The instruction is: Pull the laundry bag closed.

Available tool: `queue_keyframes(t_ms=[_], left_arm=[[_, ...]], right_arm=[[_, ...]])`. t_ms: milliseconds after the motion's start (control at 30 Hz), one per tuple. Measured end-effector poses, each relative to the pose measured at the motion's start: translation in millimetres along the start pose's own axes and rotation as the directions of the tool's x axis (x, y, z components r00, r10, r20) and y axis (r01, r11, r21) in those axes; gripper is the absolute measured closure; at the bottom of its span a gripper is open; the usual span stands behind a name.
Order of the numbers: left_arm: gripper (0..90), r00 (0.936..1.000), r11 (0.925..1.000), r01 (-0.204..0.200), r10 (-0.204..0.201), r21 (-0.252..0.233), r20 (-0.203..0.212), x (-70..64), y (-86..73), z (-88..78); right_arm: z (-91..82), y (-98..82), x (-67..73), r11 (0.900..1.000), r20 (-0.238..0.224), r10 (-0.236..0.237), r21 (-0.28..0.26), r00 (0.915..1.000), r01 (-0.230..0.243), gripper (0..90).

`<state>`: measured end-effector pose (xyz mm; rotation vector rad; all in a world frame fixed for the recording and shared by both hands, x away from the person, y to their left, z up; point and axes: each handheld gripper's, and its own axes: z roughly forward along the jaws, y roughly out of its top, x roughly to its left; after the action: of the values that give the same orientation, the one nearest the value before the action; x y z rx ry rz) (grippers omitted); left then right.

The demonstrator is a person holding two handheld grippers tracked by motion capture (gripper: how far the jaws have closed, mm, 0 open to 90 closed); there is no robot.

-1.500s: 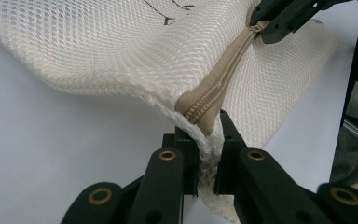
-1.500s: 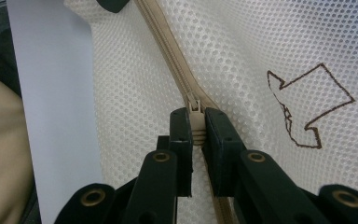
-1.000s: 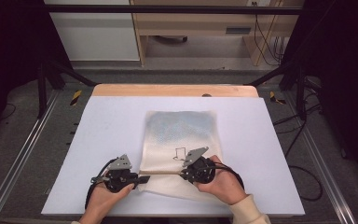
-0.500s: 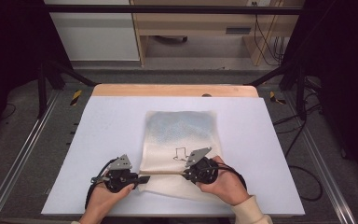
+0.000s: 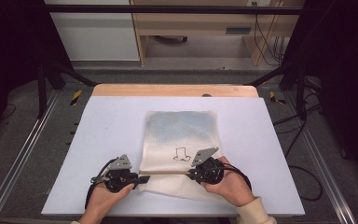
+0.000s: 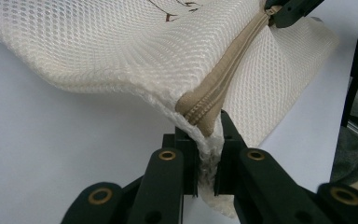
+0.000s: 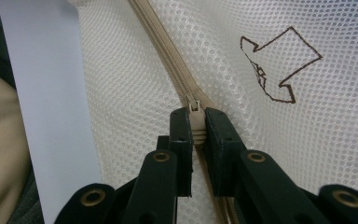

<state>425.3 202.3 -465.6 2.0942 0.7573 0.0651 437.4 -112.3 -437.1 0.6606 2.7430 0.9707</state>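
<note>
We see the left gripper (image 6: 208, 154) clamped on the mesh bag's (image 5: 182, 135) zipper end at its near edge, while the right gripper (image 7: 196, 128) pinches the zipper pull (image 7: 194, 108) tight. The bag lies flat on the white table (image 5: 112, 121), a brown outline drawing (image 7: 279, 65) beside the zipper; beyond, wooden furniture (image 5: 200, 18) stands dim, its details hard to make out

No readable words, brands or numbers anywhere; just a brown outline mark (image 7: 272, 65) stitched on the cream mesh bag (image 5: 182, 135), no letters in it
</note>
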Motion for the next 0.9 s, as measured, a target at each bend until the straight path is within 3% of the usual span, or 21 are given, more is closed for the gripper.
queue_keyframes(t_ms=[900], left_arm=[[83.1,1.0,1.0,-0.001,0.001,-0.001,-0.008,0.5,0.0,-0.5]], right_arm=[[-12.6,-18.2,-6.6,0.999,0.025,0.031,-0.01,0.9992,-0.031,82.0]])
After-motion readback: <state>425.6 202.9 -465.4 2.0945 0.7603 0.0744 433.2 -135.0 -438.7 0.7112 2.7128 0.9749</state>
